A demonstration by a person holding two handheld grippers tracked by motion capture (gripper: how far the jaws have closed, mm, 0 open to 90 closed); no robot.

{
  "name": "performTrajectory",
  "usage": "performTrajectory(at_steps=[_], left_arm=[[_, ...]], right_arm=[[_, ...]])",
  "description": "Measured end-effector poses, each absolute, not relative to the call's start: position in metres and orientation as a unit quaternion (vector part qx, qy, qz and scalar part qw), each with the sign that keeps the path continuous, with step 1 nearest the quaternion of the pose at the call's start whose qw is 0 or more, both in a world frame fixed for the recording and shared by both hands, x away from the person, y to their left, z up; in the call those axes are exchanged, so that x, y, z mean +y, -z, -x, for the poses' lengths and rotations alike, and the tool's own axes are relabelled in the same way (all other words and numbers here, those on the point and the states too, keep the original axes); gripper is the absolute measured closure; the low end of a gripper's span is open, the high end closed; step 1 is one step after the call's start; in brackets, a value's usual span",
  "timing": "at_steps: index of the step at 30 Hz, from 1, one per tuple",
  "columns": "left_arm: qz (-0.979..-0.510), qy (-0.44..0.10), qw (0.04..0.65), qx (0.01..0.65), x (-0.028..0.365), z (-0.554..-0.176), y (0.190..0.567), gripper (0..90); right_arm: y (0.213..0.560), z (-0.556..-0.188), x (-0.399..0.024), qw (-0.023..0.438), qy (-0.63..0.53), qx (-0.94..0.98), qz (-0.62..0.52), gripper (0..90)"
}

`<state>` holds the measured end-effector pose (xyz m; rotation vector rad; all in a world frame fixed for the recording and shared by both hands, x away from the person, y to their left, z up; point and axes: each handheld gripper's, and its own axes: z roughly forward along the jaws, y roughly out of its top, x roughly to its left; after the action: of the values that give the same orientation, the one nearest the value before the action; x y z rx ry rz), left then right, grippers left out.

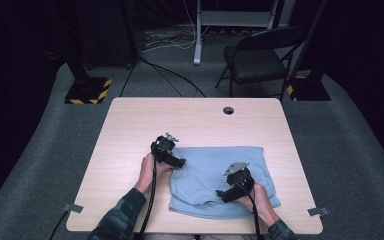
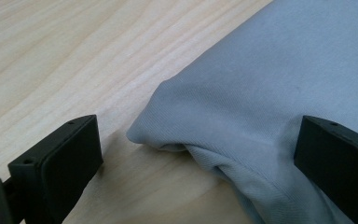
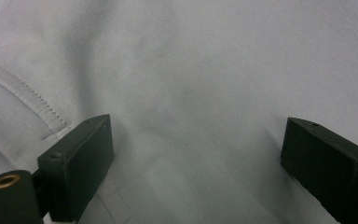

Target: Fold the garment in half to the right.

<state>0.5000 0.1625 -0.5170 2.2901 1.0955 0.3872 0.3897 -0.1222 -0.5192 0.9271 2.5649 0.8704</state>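
Observation:
A folded light blue garment (image 1: 215,175) lies on the near half of the wooden table (image 1: 130,125). My left gripper (image 1: 179,163) is at the garment's left edge, open, its jaws straddling a folded corner of the cloth (image 2: 177,126) that rests on the wood. My right gripper (image 1: 221,194) hovers over the garment's lower middle, open, with its jaws wide above flat cloth and a stitched seam (image 3: 28,100). Nothing is held between either pair of jaws.
The table has a round cable hole (image 1: 228,110) near its far edge. Beyond the table stand a dark folding chair (image 1: 260,57) and stand bases with yellow-black tape (image 1: 87,91); cables lie on the grey floor.

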Motion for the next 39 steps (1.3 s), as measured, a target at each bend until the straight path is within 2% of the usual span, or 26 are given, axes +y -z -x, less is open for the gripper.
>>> performTrajectory(at_steps=[13,18,21,26,39], left_arm=[[-0.863,-0.135,0.287,0.393,0.145,-0.500,0.516,0.2],[-0.855,-0.140,0.297,0.402,0.156,-0.502,0.507,0.3],[-0.852,-0.144,0.291,0.412,0.163,-0.507,0.505,0.3],[-0.855,-0.138,0.283,0.412,0.162,-0.509,0.510,0.3],[-0.860,-0.133,0.280,0.405,0.154,-0.512,0.515,0.2]], right_arm=[[0.518,-0.387,-0.142,0.143,-0.293,0.884,-0.336,8.5],[0.509,-0.387,-0.132,0.144,-0.315,0.880,-0.325,8.6],[0.502,-0.386,-0.109,0.142,-0.333,0.882,-0.301,9.0],[0.510,-0.389,-0.086,0.134,-0.313,0.898,-0.280,9.3],[0.518,-0.388,-0.095,0.133,-0.303,0.897,-0.292,9.2]])
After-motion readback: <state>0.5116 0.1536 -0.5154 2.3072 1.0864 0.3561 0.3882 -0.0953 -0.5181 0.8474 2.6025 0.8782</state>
